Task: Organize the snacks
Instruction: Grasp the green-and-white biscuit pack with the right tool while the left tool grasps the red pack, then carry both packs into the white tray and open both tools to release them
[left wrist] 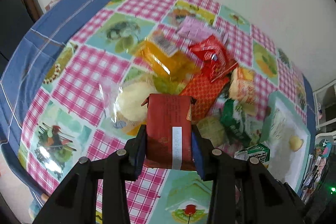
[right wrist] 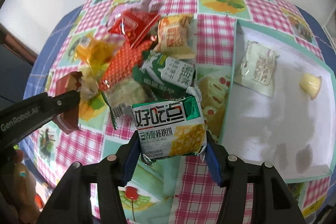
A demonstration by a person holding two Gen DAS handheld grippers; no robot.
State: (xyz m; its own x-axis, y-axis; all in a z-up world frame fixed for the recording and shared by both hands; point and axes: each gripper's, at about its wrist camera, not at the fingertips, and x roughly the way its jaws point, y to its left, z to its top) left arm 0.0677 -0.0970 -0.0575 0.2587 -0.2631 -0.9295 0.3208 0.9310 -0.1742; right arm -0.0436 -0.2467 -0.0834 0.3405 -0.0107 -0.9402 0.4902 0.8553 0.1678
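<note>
Your left gripper (left wrist: pixel 169 144) points toward 12 o'clock over the checked tablecloth (left wrist: pixel 84 68), clamped narrow on a dark red packet (left wrist: pixel 168 123); its print is too blurred to read. Your right gripper (right wrist: pixel 171 149) aims at 12 o'clock too, closed on a green-and-white biscuit pack (right wrist: pixel 170 129) printed "好吃点". The other arm reads "GenRobot.AI". The snack pile (right wrist: pixel 147 56) lies at 11 o'clock; the white tray (right wrist: pixel 273 129) at 2 o'clock holds a pale packet (right wrist: pixel 257 68) and a jelly cup (right wrist: pixel 310 83).
</note>
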